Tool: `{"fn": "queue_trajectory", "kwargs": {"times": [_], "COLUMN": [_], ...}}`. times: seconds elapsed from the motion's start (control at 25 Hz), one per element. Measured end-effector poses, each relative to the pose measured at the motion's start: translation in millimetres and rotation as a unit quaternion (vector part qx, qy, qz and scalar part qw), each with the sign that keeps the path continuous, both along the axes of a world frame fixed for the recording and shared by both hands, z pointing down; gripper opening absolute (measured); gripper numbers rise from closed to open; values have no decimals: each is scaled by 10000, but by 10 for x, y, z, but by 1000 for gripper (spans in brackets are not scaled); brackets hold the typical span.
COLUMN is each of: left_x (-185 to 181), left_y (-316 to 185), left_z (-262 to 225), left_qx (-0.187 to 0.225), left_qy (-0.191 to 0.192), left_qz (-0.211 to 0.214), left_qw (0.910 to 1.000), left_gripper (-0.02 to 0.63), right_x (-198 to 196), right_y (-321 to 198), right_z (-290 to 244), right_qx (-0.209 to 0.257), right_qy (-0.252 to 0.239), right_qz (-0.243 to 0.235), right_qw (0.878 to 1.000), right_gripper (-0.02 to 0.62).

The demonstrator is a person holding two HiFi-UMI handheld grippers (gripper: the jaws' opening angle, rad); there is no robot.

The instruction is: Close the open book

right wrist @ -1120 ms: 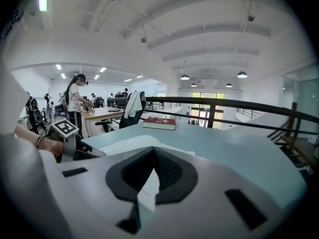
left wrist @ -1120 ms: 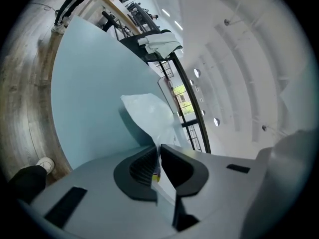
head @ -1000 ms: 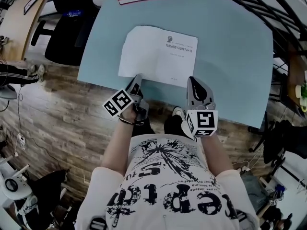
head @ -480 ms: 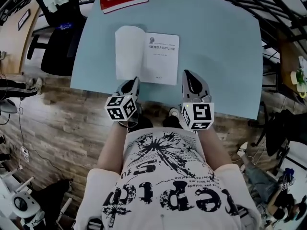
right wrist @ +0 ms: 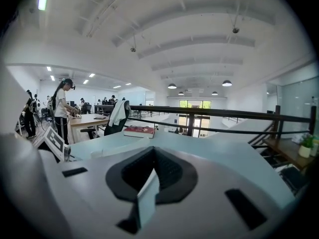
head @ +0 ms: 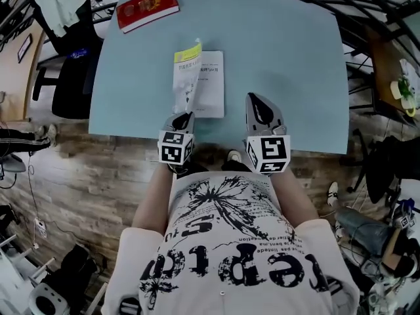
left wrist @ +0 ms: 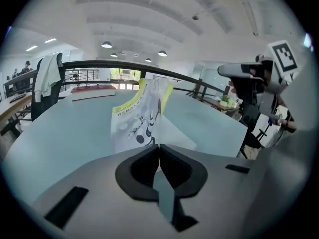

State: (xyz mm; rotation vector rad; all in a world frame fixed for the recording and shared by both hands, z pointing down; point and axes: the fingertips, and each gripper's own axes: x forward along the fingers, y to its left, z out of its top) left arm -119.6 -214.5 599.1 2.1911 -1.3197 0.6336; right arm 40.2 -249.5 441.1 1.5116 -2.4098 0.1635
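The book (head: 210, 87), seen lying flat open a moment ago, is now found at the near middle of the desk (head: 282, 64) with its left cover (head: 186, 77) raised nearly upright, pinched by the left claw (head: 184, 118). The closing is judged half done. The right claw (head: 254, 100) is held shut and empty beside it.

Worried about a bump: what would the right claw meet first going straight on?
Probably nothing: ahead of the right claw lies only bare table; the open book stands to its left, the red book farther left.
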Motion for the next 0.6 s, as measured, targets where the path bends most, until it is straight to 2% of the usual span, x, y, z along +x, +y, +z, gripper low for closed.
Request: {"fn": "queue_trajectory", "kwargs": {"times": [0.16,0.32,0.6], "left_x": [108,201,377], "left_y": [-7,10,108], "left_z": [175,348,378], "left_qx": [-269,-576,-751], "left_qy": [-381,-513,-584], "left_qz": [230,429,1136], "left_qw": [9986,9961,9890], "left_gripper": [23,29,163], "right_x": [130,236,278], "right_y": [17,22,41], "right_z": [17,48,18], "right_qx": [-2,-51,-86], "right_qy": [108,102,-84], "right_qz": [46,201,369], "right_qw": [9999,9997,9992], "right_gripper": [11,11,11]}}
